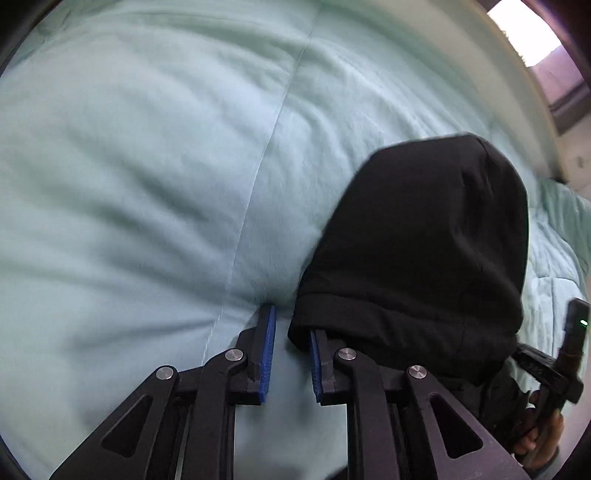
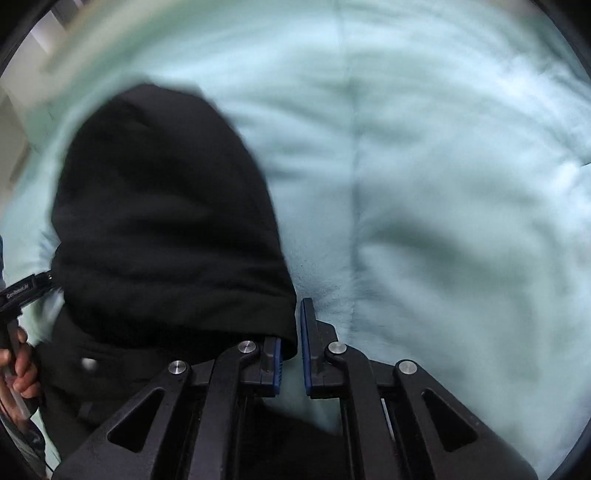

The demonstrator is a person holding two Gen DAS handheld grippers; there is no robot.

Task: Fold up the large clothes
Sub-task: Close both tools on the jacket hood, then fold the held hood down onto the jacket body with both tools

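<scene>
A black garment [image 1: 421, 240] lies on the pale mint bed cover [image 1: 147, 177]; a rounded, hood-like part of it faces away from me. In the left wrist view my left gripper [image 1: 290, 325] is open, and the garment's hem drapes over its right finger [image 1: 319, 365]. In the right wrist view the same garment [image 2: 166, 221] fills the left side. My right gripper [image 2: 291, 328] is open, with the hem lying over its left finger [image 2: 273, 365]. Each gripper shows at the edge of the other's view, in a hand.
The quilted mint cover [image 2: 443, 184] spreads across both views, with a seam running up it. A bright window [image 1: 528, 33] and the bed's edge are at the far right in the left wrist view. A pale wall [image 2: 14, 122] shows at the left.
</scene>
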